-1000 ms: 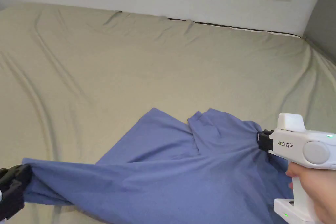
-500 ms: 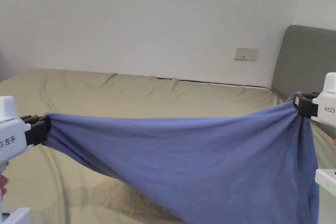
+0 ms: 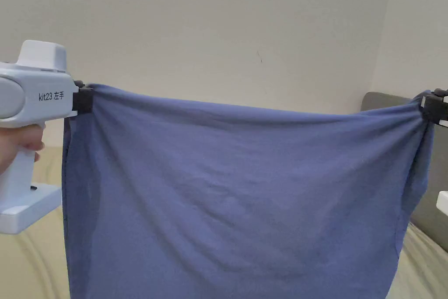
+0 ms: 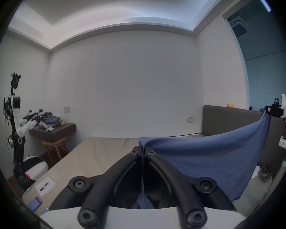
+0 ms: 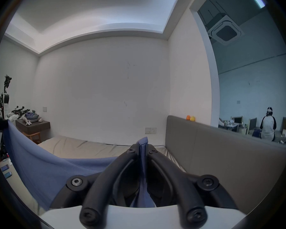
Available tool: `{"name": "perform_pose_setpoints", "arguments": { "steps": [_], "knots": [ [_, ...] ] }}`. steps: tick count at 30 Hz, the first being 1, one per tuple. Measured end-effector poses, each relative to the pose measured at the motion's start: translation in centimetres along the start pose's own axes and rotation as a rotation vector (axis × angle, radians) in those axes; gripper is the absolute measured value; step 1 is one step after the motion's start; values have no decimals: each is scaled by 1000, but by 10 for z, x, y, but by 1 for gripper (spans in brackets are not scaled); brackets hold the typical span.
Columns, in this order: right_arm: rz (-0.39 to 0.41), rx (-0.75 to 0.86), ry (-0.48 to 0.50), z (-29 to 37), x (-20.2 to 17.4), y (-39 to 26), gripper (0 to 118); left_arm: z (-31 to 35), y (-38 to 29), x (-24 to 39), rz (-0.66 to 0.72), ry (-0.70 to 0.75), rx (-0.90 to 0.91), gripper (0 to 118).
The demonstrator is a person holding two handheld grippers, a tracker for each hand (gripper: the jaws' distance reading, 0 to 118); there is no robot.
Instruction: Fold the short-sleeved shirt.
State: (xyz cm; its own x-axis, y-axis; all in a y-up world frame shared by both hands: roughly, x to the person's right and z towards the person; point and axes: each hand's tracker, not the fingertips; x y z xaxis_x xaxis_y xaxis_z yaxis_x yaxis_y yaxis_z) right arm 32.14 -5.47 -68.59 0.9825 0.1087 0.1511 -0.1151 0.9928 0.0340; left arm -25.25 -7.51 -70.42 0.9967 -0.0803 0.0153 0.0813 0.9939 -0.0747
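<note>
The blue short-sleeved shirt [image 3: 236, 190] hangs in the air as a wide sheet, stretched between my two grippers above the bed. My left gripper [image 3: 84, 99] is shut on the shirt's upper left corner. In the left gripper view its jaws [image 4: 142, 150] pinch the blue cloth [image 4: 205, 158], which runs off right to the other gripper [image 4: 271, 112]. My right gripper [image 3: 426, 107] is shut on the upper right corner. In the right gripper view a fold of the shirt [image 5: 143, 143] sticks up between the closed jaws. The shirt's lower part is cut off by the frame.
The beige bed [image 4: 92, 155] lies under the shirt, with a grey headboard [image 5: 213, 150] on the right. A dark side table [image 4: 54, 131] with a stool and a robot on a stand [image 4: 16, 133] are at the far left. A person [image 5: 268, 128] stands in the room beyond.
Both grippers have lifted the shirt off the bed and pulled it out wide, from bunched on the sheet to hanging high in front of the wall. The head camera tilted up.
</note>
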Motion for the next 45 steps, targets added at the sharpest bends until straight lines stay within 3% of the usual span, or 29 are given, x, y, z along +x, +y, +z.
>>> {"name": "perform_pose_setpoints", "arguments": {
  "steps": [3,5,16,17,22,24,25,28,30,33,42,45],
  "knots": [
    [67,42,-4,-25,-11,13,7,-29,27,-5,2,25,12,0],
    [32,26,-6,-50,-19,22,7,-52,40,-8,9,50,10,0],
    [35,92,-55,-170,-73,65,7,-172,65,-31,59,160,16,0],
    [29,49,27,-180,-79,66,7,-182,67,-31,60,160,13,0],
    [51,101,17,-210,-94,65,7,-228,61,-25,8,197,25,0],
    [66,101,13,-224,-100,52,7,-245,48,-22,44,197,27,0],
    [48,75,-64,-231,-98,43,7,-252,38,-19,44,194,40,0],
    [36,-26,-105,-257,-102,7,6,-270,5,-5,21,220,48,0],
    [-7,-51,-49,-277,-99,-19,6,-281,-13,1,57,199,39,0],
    [26,-71,-57,-289,-101,-62,6,-296,-48,17,-3,206,-32,0],
    [-42,-219,-40,-265,-88,-190,6,-287,-157,47,-13,177,-142,0],
    [-25,-239,-35,-242,-84,-222,6,-270,-188,50,-13,152,-197,0]
  ]
}}
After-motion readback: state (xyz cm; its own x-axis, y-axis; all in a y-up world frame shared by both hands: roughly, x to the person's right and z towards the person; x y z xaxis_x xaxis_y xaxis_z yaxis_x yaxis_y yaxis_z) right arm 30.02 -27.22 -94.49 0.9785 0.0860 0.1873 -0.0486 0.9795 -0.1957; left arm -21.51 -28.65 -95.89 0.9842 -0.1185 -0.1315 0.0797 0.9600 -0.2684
